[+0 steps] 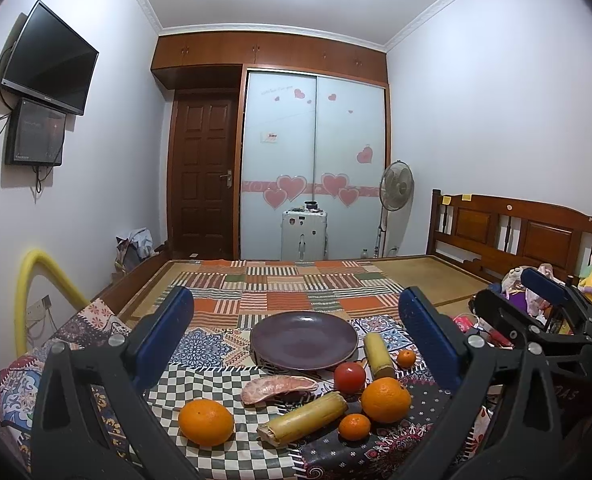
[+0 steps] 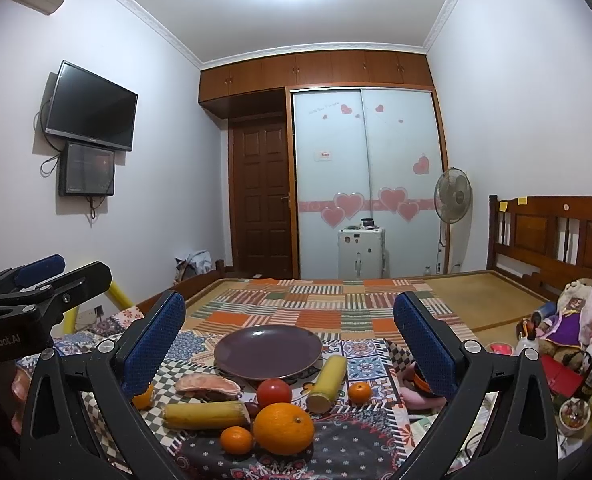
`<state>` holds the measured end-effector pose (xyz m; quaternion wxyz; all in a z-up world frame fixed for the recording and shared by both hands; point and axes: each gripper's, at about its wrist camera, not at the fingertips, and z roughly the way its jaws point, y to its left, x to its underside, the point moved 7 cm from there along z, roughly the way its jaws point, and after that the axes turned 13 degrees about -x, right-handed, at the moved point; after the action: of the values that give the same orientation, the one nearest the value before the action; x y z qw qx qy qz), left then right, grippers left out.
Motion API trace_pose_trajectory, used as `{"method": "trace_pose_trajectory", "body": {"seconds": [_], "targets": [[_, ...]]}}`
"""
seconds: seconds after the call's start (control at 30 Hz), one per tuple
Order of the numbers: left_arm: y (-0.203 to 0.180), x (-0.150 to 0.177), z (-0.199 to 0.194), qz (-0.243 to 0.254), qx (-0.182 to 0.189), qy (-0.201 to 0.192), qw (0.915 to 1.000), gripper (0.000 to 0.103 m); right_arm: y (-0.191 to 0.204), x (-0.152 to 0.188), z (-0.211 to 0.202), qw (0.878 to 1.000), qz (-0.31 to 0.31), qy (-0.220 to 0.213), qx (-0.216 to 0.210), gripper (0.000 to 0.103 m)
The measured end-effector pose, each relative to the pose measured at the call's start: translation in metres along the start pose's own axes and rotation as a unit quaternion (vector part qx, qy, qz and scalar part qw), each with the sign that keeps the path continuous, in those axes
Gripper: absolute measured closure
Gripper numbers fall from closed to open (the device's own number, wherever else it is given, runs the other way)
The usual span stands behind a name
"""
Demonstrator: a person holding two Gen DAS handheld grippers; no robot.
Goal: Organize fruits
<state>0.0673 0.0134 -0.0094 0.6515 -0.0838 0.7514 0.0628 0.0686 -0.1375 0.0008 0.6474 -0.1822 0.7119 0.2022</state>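
An empty dark purple plate sits on the patterned cloth. In front of it lie two large oranges, two small tangerines, a red tomato, two yellow sugarcane pieces and a pink pomelo wedge. My left gripper is open and empty, above the fruit. My right gripper is open and empty, also above the fruit.
The cloth-covered surface stands in front of a bed with a patchwork cover. Plush toys and clutter lie at the right. A yellow tube arches at the left. A small bowl sits at right.
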Motion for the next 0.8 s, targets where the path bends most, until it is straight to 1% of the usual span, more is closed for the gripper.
{"method": "trace_pose_trajectory", "body": {"seconds": [0.8], "targets": [[0.0020,0.0014,0.0039,0.001,-0.004,0.001,1.0000,0.000,0.0009,0.0008,0.0005,1.000,0.005,-0.002,-0.004,0.000]]}}
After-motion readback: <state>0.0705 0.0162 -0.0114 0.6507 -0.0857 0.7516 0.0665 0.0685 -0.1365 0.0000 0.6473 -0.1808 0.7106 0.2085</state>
